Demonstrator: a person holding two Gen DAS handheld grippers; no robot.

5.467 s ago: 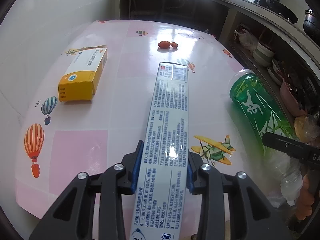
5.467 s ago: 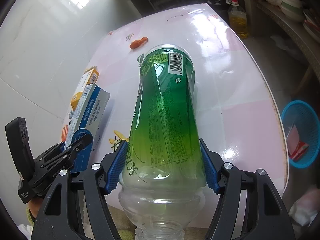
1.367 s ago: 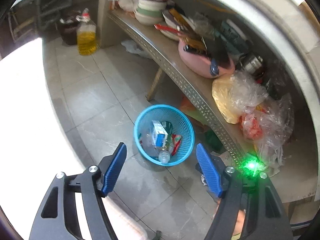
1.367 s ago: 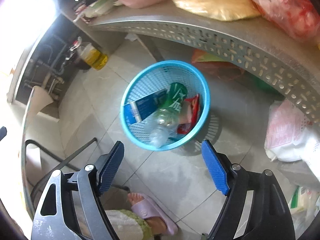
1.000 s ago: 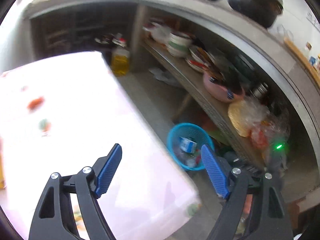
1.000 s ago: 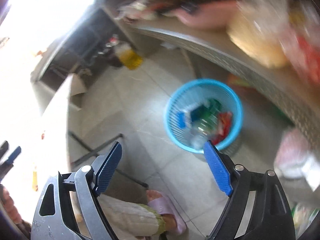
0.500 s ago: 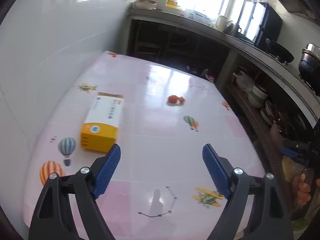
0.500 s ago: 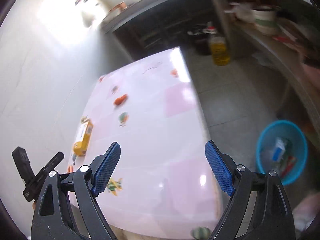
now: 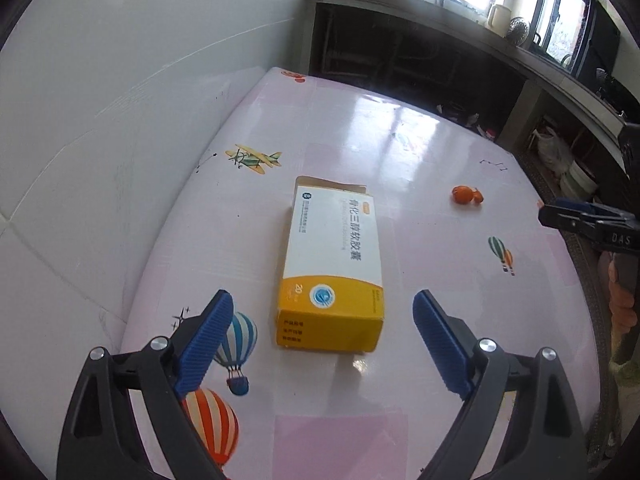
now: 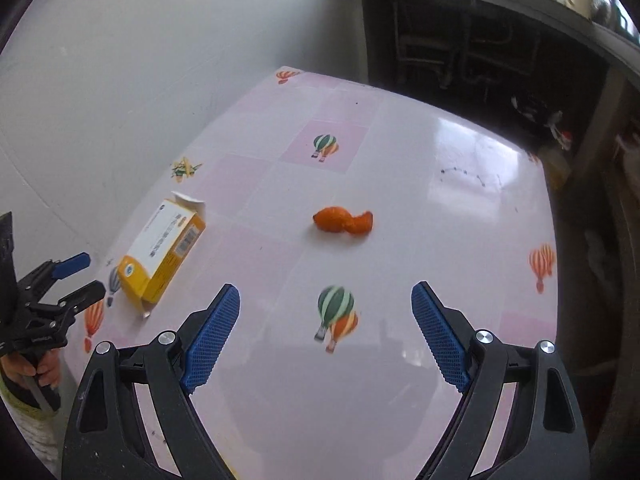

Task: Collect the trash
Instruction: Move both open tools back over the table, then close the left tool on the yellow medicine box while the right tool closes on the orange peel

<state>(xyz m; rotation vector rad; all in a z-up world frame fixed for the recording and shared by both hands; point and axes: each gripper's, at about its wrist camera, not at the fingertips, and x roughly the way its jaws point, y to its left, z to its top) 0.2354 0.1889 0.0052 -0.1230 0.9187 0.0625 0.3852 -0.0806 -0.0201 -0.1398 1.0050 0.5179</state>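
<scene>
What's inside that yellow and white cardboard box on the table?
The yellow and white cardboard box lies flat on the pink patterned table, far-end flap open. Its inside faces away in both views, so the contents cannot be seen.

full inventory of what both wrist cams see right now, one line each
medicine box: 1, yellow and white, lying flat on the table, far flap open, in front of the left gripper
orange scrap: 1, orange, crumpled, on the table ahead of the right gripper
table: 1, pink-and-white checked cover with balloon and plane prints, against the white wall
counter: 1, grey, along the far side, dark shelves below
mug: 1, pale, on the counter by the window
left gripper: 1, black with blue pads, open, empty
right gripper: 1, black with blue pads, open, empty
</scene>
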